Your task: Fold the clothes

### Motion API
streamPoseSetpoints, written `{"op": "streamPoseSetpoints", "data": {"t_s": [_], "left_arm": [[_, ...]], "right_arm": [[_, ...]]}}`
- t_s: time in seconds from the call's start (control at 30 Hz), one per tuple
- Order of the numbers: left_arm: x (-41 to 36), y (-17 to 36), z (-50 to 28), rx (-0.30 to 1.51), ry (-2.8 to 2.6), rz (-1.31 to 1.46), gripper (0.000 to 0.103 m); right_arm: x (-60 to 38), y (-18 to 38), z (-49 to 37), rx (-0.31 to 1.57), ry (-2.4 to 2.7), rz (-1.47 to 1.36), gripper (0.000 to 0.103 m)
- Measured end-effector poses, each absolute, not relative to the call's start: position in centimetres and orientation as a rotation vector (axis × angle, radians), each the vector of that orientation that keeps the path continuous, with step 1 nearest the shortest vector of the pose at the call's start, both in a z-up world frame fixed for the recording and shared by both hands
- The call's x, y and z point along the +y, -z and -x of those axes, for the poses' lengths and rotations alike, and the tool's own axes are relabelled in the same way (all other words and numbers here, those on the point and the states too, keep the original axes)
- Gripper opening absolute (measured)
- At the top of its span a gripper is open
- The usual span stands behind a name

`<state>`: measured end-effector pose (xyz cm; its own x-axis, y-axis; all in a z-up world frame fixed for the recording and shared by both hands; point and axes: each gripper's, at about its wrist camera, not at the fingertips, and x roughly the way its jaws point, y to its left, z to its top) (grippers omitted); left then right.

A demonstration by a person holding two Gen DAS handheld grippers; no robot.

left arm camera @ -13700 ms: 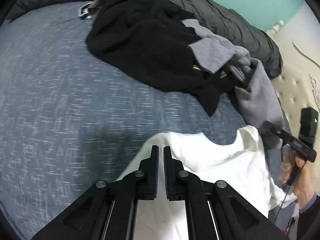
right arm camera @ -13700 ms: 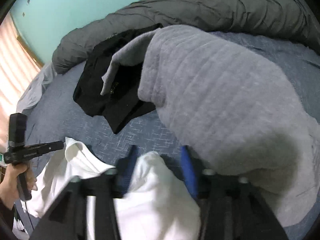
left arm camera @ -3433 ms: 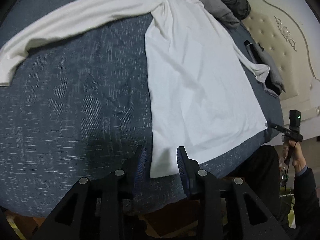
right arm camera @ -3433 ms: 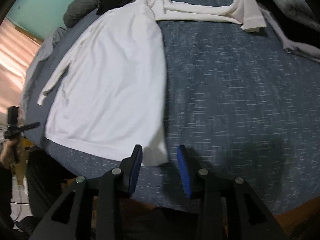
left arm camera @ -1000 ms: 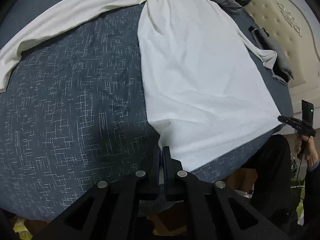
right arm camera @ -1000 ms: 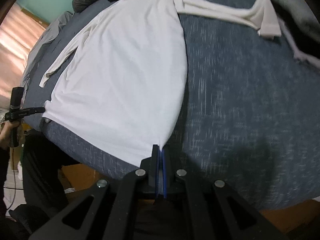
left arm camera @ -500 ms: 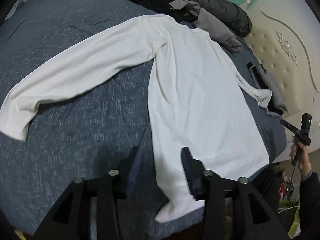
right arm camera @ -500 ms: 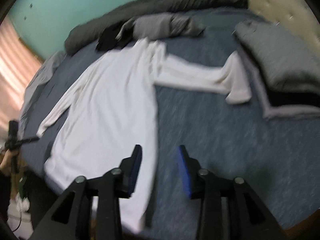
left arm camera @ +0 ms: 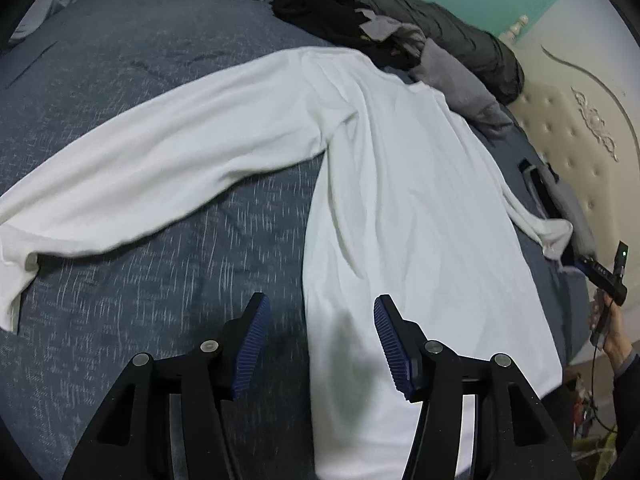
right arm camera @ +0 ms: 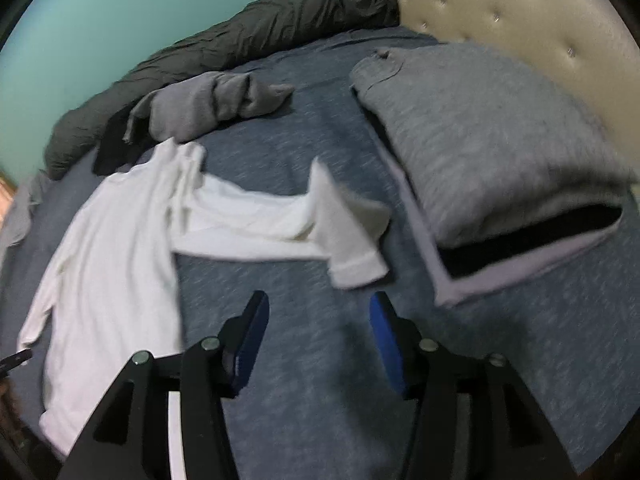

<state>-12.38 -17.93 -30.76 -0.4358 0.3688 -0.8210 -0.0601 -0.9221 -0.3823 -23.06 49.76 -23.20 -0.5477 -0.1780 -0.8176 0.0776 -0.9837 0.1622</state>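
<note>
A white long-sleeved shirt lies spread flat on the blue bed, one sleeve stretched out to the left. My left gripper hovers over the shirt's lower left edge, its jaws opening, nothing gripped. In the right wrist view the shirt lies at the left and its other sleeve runs right, the cuff bent over. My right gripper hangs above bare sheet just below that cuff, its jaws opening and empty. The right gripper also shows at the far right of the left wrist view.
A dark grey duvet is rolled along the far side. Crumpled grey and black clothes lie by the shirt's collar. A folded stack of grey and black garments sits near the padded headboard.
Both grippers were shut on the shirt's bottom corners a second ago. They have let go, opened, and moved up the bed, the right one towards the right sleeve.
</note>
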Motion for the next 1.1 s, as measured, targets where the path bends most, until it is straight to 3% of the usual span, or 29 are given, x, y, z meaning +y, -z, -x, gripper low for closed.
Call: {"op": "streamPoseSetpoints", "data": {"t_s": [0.07,0.2,0.43,0.47,0.5,0.6,1.1], "left_arm": [[-17.6,30.9,12.7,-0.456,-2.456,1.465,0.086],[-16.4,31.1,13.5,-0.454,-2.497,1.414,0.086],[-15.5,32.7,13.8,-0.519,-2.558,1.352,0.087],[-15.5,33.0,13.7,-0.525,-2.564,1.346,0.088],[-15.5,33.2,13.5,-0.531,-2.570,1.341,0.088],[-15.4,33.7,13.2,-0.528,-2.593,1.323,0.088],[-15.5,33.5,12.0,-0.489,-2.657,1.266,0.089]], "right_arm": [[49.4,23.4,23.8,-0.089,2.668,-1.397,0.058],[49.5,24.6,25.6,0.021,2.698,-1.433,0.059],[49.3,26.7,27.3,0.045,2.690,-1.481,0.059],[49.1,27.0,27.3,0.060,2.680,-1.489,0.053],[48.9,27.1,27.2,0.068,2.669,-1.485,0.032],[48.4,26.6,27.0,0.115,2.688,-1.461,0.006],[49.9,12.4,29.4,0.193,2.792,-1.194,0.003]]}}
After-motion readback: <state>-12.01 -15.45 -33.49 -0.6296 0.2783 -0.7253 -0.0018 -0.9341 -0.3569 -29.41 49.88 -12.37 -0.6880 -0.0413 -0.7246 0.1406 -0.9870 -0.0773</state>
